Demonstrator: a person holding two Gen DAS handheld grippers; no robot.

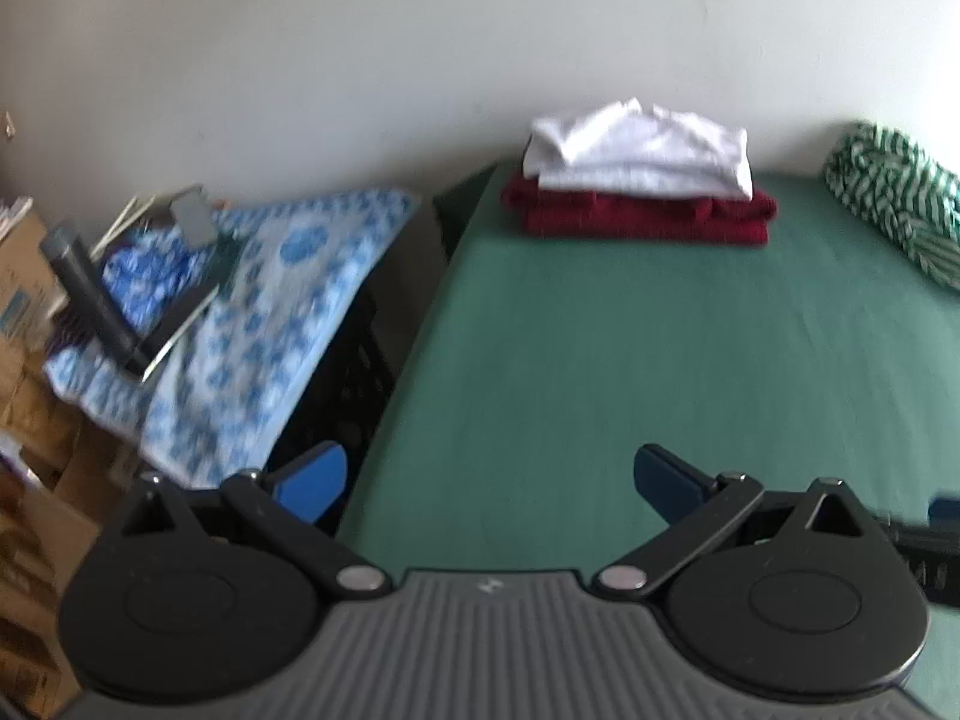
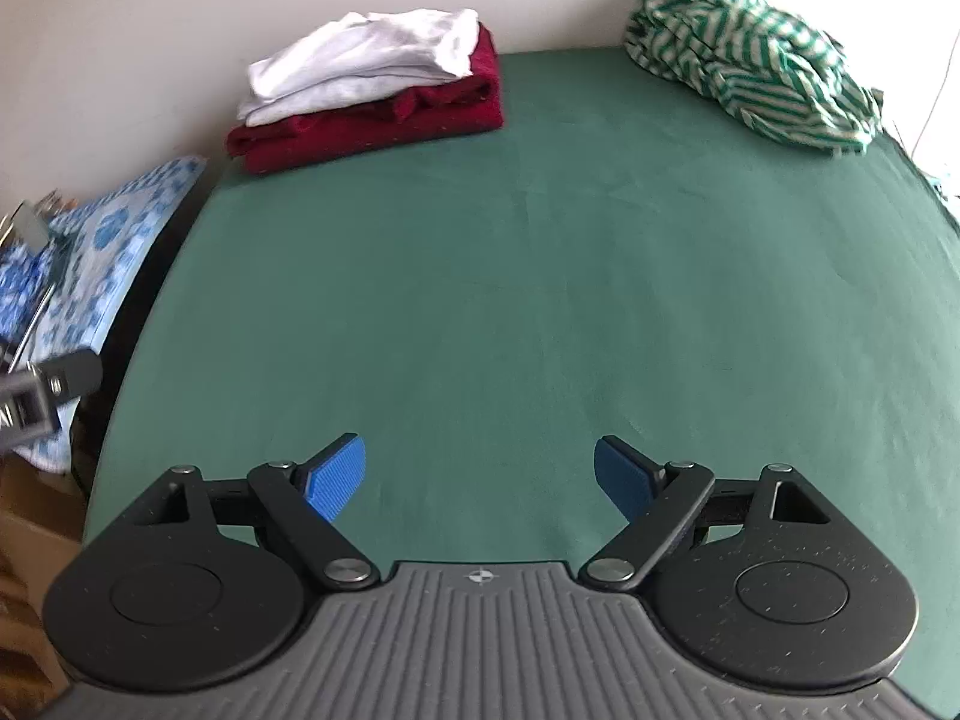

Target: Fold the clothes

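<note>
A folded white garment [image 1: 642, 150] [image 2: 366, 60] lies on top of a folded dark red one [image 1: 648, 216] [image 2: 372, 120] at the far left of the green table [image 1: 600, 360] [image 2: 510, 300]. A crumpled green-and-white striped garment [image 1: 894, 204] [image 2: 756, 78] sits at the far right corner. My left gripper [image 1: 489, 477] hangs open over the table's near left edge, nothing between its blue pads. My right gripper [image 2: 480, 471] stands open above the near middle of the table, empty, far from all the clothes.
Left of the table a blue-and-white patterned cloth [image 1: 258, 312] [image 2: 102, 240] covers a lower surface with papers and a dark cylindrical object [image 1: 90, 300] on it. Cardboard boxes [image 1: 24, 300] stand further left. A pale wall [image 1: 420, 60] runs behind the table.
</note>
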